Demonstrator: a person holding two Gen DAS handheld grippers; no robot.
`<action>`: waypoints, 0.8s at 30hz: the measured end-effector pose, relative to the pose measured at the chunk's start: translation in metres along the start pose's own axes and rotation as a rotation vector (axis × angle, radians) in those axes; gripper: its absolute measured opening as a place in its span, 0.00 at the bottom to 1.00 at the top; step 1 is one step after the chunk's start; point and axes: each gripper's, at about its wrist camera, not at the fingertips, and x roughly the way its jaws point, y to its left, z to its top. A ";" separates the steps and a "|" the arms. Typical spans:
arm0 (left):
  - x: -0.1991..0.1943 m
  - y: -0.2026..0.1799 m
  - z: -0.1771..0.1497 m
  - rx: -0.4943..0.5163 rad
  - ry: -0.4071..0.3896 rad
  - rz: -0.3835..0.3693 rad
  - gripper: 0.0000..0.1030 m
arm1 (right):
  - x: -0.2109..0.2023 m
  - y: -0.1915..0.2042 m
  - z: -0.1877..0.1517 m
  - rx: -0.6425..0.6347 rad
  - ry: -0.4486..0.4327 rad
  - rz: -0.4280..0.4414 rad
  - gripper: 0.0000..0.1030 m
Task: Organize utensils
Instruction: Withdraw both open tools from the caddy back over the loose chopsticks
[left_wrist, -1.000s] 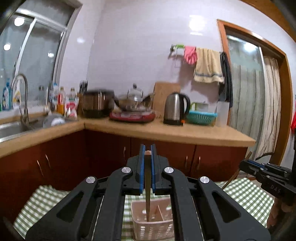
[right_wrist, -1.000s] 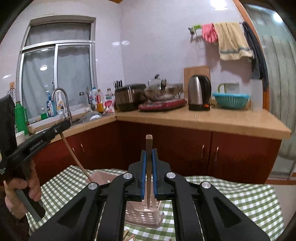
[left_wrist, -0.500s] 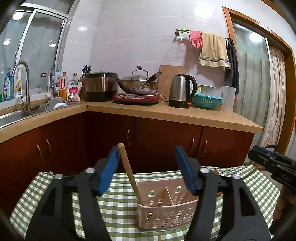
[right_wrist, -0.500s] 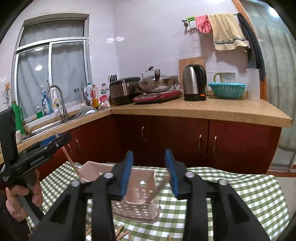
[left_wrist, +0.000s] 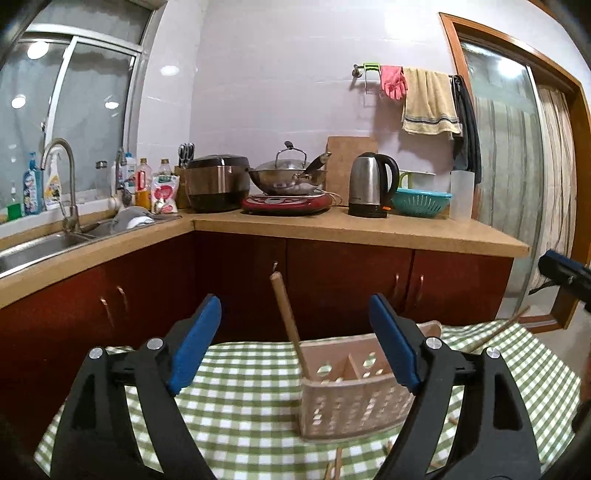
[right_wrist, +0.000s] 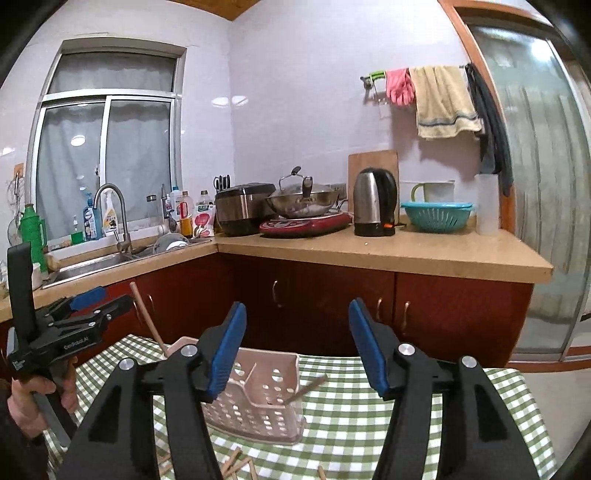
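Now both grippers, left gripper (left_wrist: 295, 339) and right gripper (right_wrist: 297, 343), are opening, fingers empty, above the basket (left_wrist: 354, 402) rim.

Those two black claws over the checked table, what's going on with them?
A person is sorting chopsticks into a pink slotted basket on the checked tablecloth. One chopstick leans in the basket's left end, another in its right end. The left claw and right claw are both opening, each with nothing gripped. More loose chopsticks lie on the cloth, not yet sorted.
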 end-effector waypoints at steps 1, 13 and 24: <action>-0.005 0.000 -0.003 0.007 0.000 0.006 0.78 | -0.004 0.000 -0.001 -0.002 -0.001 -0.003 0.56; -0.063 0.011 -0.079 -0.004 0.133 0.049 0.72 | -0.055 -0.012 -0.081 0.002 0.149 -0.022 0.42; -0.102 0.017 -0.164 0.001 0.309 0.085 0.58 | -0.078 -0.014 -0.169 0.036 0.336 0.021 0.22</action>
